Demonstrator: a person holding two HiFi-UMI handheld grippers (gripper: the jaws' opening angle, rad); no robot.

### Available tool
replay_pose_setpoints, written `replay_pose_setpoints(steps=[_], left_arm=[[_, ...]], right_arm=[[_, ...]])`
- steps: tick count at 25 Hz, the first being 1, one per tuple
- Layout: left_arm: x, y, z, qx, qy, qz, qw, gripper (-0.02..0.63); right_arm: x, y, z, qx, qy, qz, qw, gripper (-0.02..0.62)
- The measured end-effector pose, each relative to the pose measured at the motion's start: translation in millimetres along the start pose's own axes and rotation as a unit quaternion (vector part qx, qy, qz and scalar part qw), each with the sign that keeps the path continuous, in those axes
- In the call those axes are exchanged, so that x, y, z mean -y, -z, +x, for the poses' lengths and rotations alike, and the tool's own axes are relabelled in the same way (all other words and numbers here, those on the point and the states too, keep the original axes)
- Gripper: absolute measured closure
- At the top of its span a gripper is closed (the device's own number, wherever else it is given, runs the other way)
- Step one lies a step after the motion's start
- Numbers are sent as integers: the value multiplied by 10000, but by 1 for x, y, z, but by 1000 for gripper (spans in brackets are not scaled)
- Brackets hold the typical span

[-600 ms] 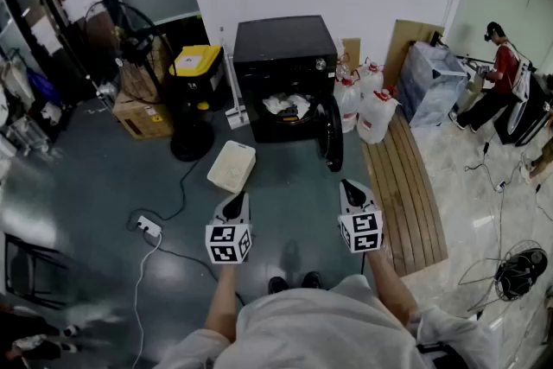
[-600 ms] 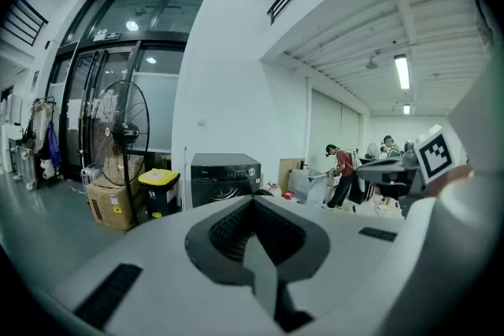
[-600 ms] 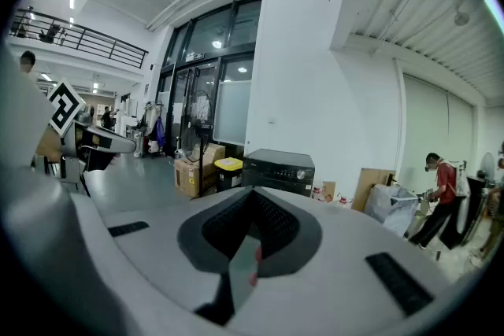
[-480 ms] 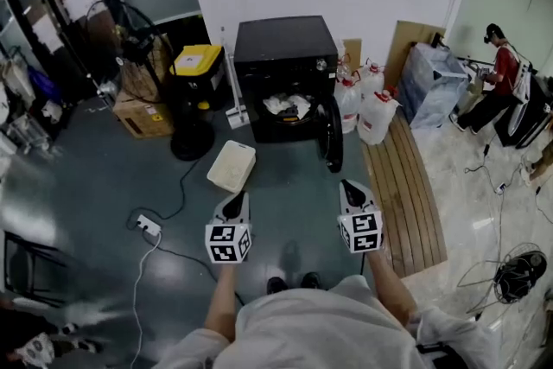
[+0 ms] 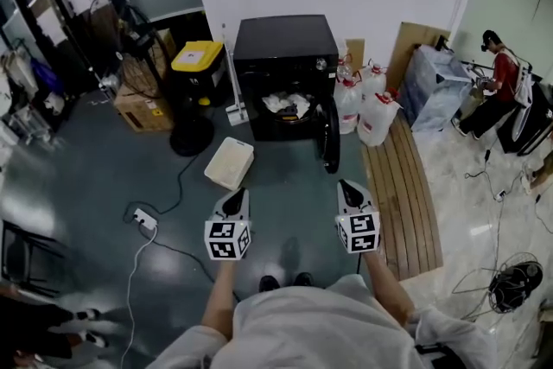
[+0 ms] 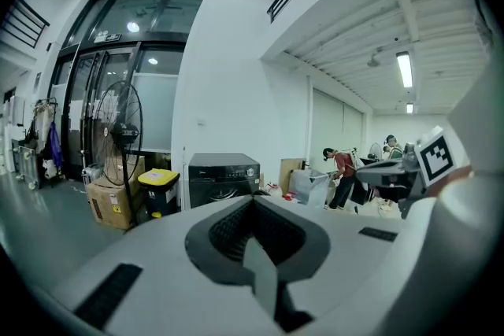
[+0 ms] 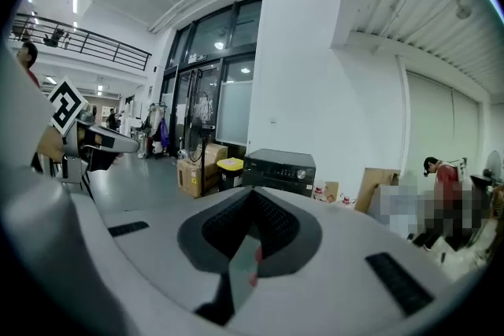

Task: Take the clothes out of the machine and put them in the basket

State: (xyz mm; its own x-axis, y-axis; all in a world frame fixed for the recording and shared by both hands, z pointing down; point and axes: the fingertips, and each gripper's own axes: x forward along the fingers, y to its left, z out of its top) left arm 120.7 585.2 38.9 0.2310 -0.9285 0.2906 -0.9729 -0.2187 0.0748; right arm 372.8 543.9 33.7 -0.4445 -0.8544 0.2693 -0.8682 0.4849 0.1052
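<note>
The black washing machine point(image 5: 285, 56) stands against the back wall with its door point(image 5: 329, 136) swung open. Pale clothes point(image 5: 285, 104) lie in the drum. A cream basket point(image 5: 230, 163) sits on the floor in front of it, to the left. My left gripper point(image 5: 233, 200) and right gripper point(image 5: 346, 188) hover side by side over the floor, well short of the machine. Both are shut and hold nothing. The machine point(image 6: 224, 179) shows far ahead past the left gripper point(image 6: 253, 205), and the machine point(image 7: 279, 169) likewise past the right gripper point(image 7: 253, 199).
A yellow-lidded bin point(image 5: 196, 63), a standing fan's base point(image 5: 191, 137) and a cardboard box point(image 5: 141, 111) are left of the machine. Water jugs point(image 5: 374, 114) and wooden boards point(image 5: 401, 194) lie to its right. A power strip point(image 5: 143, 220) trails cable. A person point(image 5: 499, 79) works at the far right.
The head view has shifted a little. Both grippers stay where they were, shut and empty.
</note>
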Motion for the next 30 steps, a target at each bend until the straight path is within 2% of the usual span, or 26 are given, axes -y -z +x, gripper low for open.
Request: replay_pose_setpoints(steps=[7, 16, 23, 30], left_arm=[[24, -1, 14, -1, -65, -17, 10000, 589], [16, 5, 42, -106, -108, -92, 9998, 589], [-5, 3, 91, -165, 9, -120, 9998, 589], [-52, -11, 170, -199, 199, -247, 9993, 588]], right_arm=[[25, 8, 2, -32, -79, 8, 10000, 572], [33, 12, 32, -90, -167, 43, 9998, 572], [39, 15, 78, -202, -130, 51, 9997, 572], [49, 6, 160, -387, -38, -27, 9992, 572]])
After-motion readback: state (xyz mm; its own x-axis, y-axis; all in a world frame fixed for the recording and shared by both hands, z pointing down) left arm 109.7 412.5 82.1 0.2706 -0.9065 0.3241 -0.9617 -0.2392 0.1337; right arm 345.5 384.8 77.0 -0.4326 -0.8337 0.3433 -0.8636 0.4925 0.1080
